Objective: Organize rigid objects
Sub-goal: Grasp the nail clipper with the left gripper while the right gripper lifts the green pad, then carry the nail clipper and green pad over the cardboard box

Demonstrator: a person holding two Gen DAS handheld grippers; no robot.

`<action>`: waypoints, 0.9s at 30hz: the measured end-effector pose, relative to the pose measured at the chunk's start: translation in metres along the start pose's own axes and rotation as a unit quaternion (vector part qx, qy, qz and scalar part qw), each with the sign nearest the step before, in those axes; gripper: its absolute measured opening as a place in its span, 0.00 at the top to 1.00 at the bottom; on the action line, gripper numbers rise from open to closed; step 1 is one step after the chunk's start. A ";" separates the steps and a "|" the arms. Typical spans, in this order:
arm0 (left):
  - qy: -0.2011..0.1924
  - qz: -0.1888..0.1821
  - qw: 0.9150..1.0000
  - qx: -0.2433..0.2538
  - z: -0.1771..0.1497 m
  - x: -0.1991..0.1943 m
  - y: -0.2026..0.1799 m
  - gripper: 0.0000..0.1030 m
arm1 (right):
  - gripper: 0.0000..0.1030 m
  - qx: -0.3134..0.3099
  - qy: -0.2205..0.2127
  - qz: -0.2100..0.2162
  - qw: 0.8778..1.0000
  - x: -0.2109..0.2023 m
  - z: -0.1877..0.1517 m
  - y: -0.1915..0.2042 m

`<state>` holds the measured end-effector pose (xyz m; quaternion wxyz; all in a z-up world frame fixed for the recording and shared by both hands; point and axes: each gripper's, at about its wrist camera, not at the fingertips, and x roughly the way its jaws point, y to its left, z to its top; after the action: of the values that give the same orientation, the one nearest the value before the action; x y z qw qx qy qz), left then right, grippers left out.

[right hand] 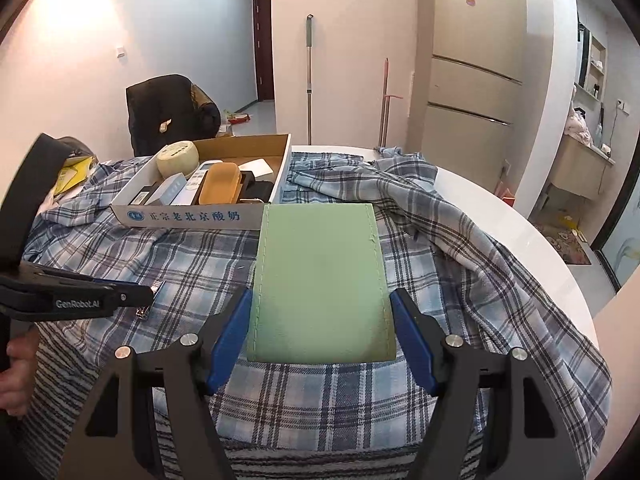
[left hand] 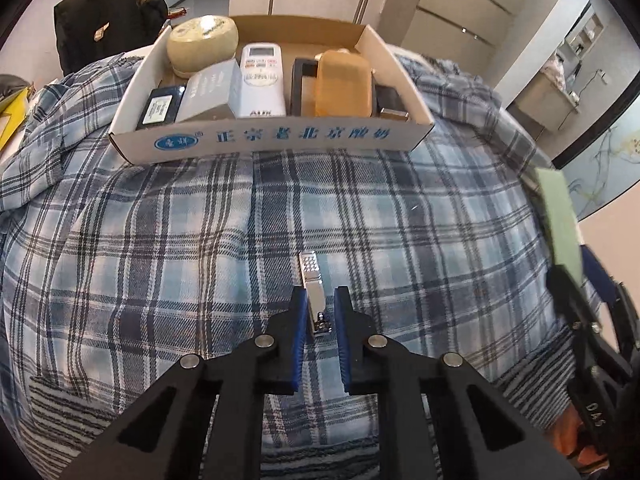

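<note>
**Nail clipper between the left jaws; green case in the right grip**

Nail clipper (left hand: 313, 294): lies flat on the plaid cloth (left hand: 160, 240) over the table (right hand: 500, 208), toward the near edge, well short of the cardboard box (left hand: 272, 138). Left gripper (left hand: 321, 292): angled steeply down over the clipper, jaws narrowed to a small gap with the hinge end of the clipper between the blue pads (left hand: 343, 320). Left pad right against the metal; thin gap visible at the right pad. Cannot tell for certain that both pads press.

Right gripper (right hand: 321, 300): roughly half open, pads clamped on both long edges of a flat green stitched case (right hand: 320, 280), held above the cloth, near the right side of the table.

Cardboard box: sits at the far edge of the cloth, open top. Contents from left: dark small box (left hand: 160, 108), grey carton (left hand: 210, 94), white remote control (left hand: 262, 80), tan case (left hand: 342, 82), round cream tin (left hand: 202, 44) in the far left corner.

Hand (right hand: 16, 364): visible at the left margin of the right view, around the left gripper's handle.
</note>
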<state>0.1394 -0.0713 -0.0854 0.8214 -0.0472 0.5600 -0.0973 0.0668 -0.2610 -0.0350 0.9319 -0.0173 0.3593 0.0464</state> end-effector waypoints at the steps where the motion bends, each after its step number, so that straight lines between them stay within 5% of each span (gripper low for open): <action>1: 0.001 0.002 1.000 -0.001 0.000 0.002 0.000 0.85 | 0.33 0.000 0.000 0.001 1.000 0.000 0.000 0.000; 15: -0.005 0.035 0.998 0.057 -0.003 0.004 -0.019 0.90 | 0.33 -0.004 0.006 0.001 1.000 0.002 -0.001 0.003; 27: -0.125 0.090 0.980 0.130 -0.022 -0.070 -0.031 0.90 | 0.33 0.003 0.015 -0.011 1.000 0.008 -0.001 0.000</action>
<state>0.0905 -0.0860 -0.0236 0.8896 0.0983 0.4373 -0.0881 0.0715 -0.2609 -0.0410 0.9270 -0.0191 0.3730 0.0343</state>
